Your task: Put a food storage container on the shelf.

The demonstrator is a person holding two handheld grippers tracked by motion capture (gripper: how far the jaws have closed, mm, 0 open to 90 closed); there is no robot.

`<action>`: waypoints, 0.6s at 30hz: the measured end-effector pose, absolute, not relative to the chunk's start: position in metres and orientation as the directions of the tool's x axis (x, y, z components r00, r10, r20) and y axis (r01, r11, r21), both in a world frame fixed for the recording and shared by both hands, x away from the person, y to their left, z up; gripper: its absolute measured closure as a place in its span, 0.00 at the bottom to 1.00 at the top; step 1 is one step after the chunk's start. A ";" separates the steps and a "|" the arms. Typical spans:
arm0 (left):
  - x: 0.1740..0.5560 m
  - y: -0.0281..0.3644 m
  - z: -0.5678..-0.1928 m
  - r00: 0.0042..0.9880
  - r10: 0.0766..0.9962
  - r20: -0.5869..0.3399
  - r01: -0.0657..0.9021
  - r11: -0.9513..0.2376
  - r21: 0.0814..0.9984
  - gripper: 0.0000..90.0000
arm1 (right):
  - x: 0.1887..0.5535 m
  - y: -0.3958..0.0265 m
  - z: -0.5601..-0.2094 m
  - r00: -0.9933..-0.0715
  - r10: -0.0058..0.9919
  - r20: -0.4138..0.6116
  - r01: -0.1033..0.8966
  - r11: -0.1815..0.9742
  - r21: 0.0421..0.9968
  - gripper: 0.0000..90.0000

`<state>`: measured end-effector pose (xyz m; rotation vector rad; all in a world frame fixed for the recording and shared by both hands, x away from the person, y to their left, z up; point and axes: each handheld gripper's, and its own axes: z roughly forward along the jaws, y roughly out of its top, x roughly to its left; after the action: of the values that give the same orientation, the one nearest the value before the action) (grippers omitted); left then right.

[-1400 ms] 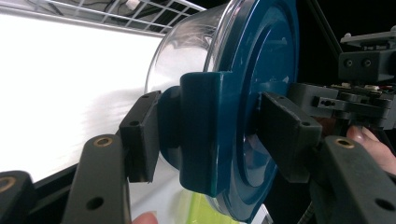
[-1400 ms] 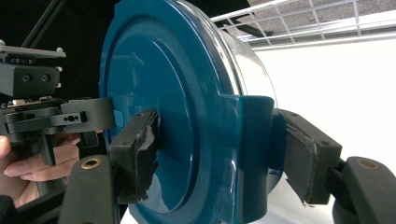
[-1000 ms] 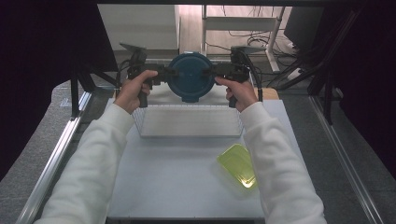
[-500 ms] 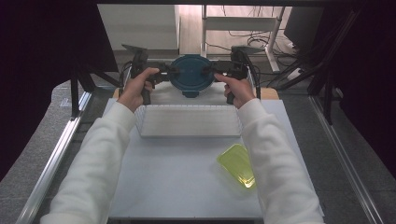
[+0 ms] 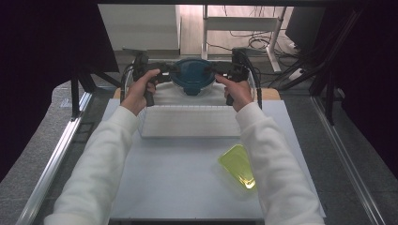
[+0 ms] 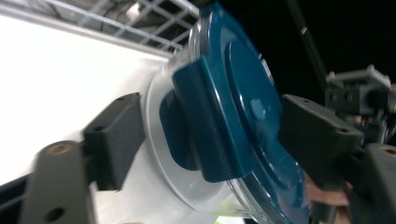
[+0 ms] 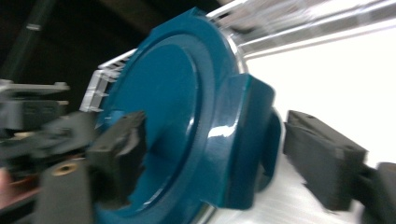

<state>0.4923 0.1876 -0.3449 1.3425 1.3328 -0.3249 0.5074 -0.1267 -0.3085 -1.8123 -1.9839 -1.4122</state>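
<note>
Blue-lidded round container [image 5: 193, 77] at twelve o'clock beyond the white rack [image 5: 190, 121], flanked level by left gripper [image 5: 168, 75] at nine and right gripper [image 5: 217, 72] at three, both equally near, jaws just spread, straddling the lid's side latches without pressing.

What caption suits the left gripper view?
Left gripper, jaws just opened, straddling a latch of the round teal-lidded clear container.
</note>
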 end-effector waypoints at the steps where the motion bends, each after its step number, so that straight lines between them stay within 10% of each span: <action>1: 0.490 0.190 -0.343 0.322 0.507 -0.800 0.797 0.311 0.518 0.22 | 0.503 -0.126 -0.305 -0.292 0.753 0.589 0.813 -0.129 0.567 0.16; 18: 0.360 0.199 -0.354 0.523 0.723 -0.452 0.592 0.073 0.802 0.23 | 0.396 -0.160 -0.301 -0.626 0.725 0.288 0.539 0.135 0.832 0.23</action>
<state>0.3595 0.1989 -0.3536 1.6060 1.1479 0.1405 0.3963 -0.1603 -0.3015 -1.4110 -2.4973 -1.6838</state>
